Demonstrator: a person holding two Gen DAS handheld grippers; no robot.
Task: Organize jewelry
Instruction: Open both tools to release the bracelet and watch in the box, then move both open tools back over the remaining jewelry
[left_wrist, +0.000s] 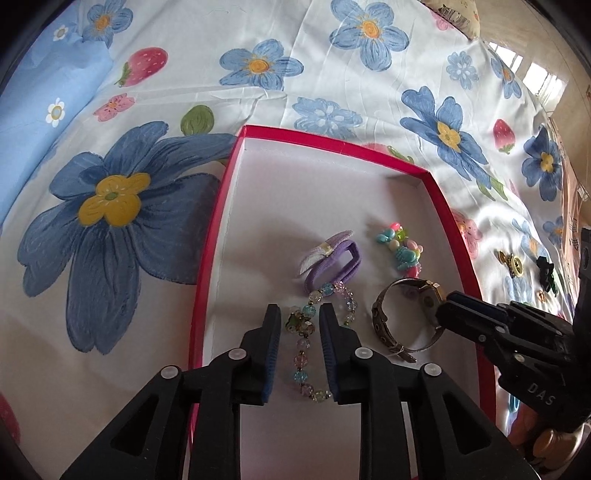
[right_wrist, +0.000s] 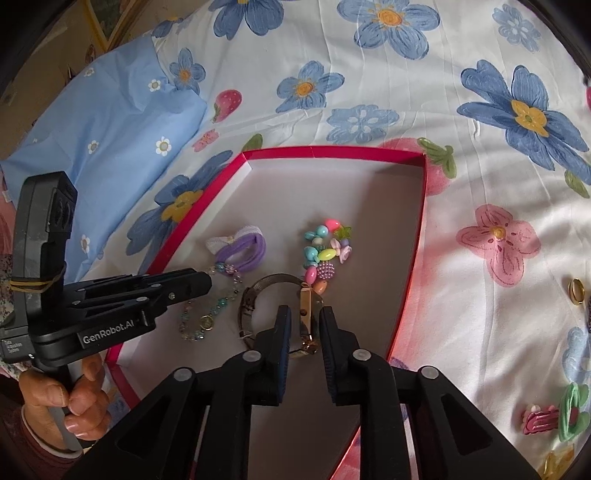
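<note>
- Two grippers work over a shallow red-rimmed tray (left_wrist: 207, 258) with a white floor, which lies on a bed sheet (left_wrist: 258, 96) printed with blue flowers and strawberries.
- Left gripper (left_wrist: 299, 314): its fingers (left_wrist: 271, 332) are spread, standing on either side of a pastel beaded bracelet (left_wrist: 301, 354) that lies on the tray floor; whether the pads touch the beads cannot be told.
- Right gripper (right_wrist: 304, 315): its fingers (right_wrist: 282, 332) stand apart with a gold-cased wristwatch (right_wrist: 306, 314) between them; the watch stands on edge, its looped dark strap curving off to the left. Actual contact with the case cannot be told.
- Inside the tray, beyond the bracelet, lies a purple hair tie (left_wrist: 332, 264) with a pale bow, touching the bracelet's far end.
- Just beside the watch, farther in, is a cluster of colourful chunky beads (right_wrist: 325, 251).
- Outside the tray on the sheet, to the right, lie a gold ring (right_wrist: 577, 291), a pink hair clip (right_wrist: 539, 421) and a green ring-shaped hair accessory (right_wrist: 570, 410).
- A light blue pillow (right_wrist: 110, 147) with small white flowers sits at the far left of the bed.
- The person's left hand (right_wrist: 74, 402) grips the handle of the left gripper.
</note>
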